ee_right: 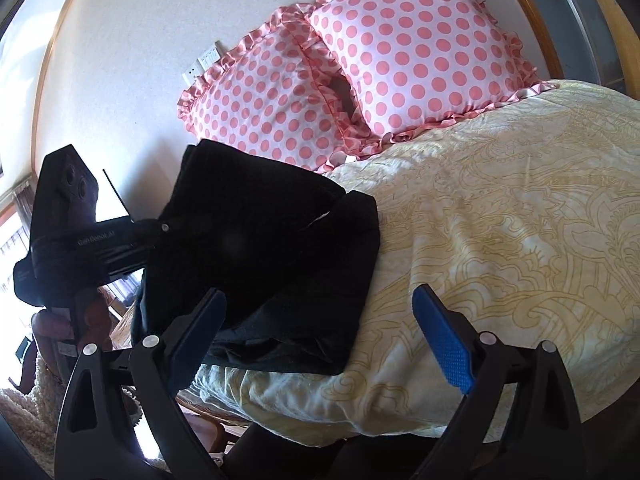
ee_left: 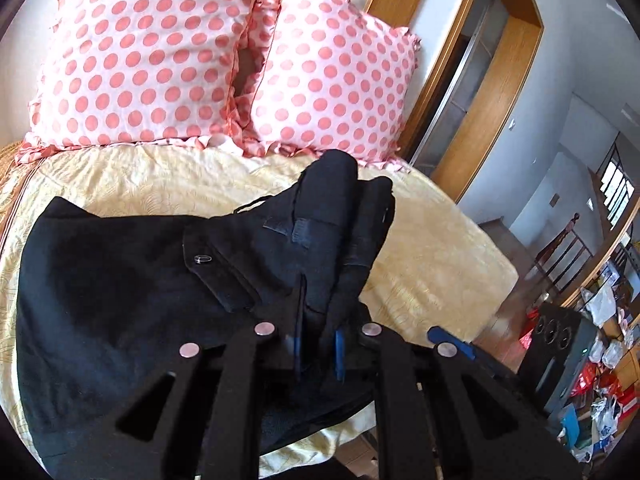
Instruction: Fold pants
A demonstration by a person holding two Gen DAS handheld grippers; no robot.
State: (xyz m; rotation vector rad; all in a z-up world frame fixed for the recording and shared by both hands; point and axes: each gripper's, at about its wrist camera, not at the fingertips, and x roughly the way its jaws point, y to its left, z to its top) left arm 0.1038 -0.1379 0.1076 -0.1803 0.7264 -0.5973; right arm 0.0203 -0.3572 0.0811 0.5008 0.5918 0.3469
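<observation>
Black pants (ee_left: 132, 276) lie folded on a cream patterned bedspread (ee_left: 420, 248). My left gripper (ee_left: 318, 312) is shut on the pants' waistband end, which bunches up between its blue pads and stands lifted above the rest of the cloth. A button on a pocket flap (ee_left: 203, 258) shows to its left. In the right wrist view the pants (ee_right: 256, 256) lie at the bed's left edge. My right gripper (ee_right: 320, 320) is open and empty, just in front of the pants' near edge. The left gripper's body (ee_right: 76, 236) shows at the pants' left side.
Two pink polka-dot pillows (ee_left: 136, 56) (ee_left: 336, 76) lean on the wall at the head of the bed. A wooden door frame (ee_left: 492, 80) and cluttered shelves (ee_left: 600, 360) lie to the right. The bed's front edge (ee_right: 320, 412) is near my right gripper.
</observation>
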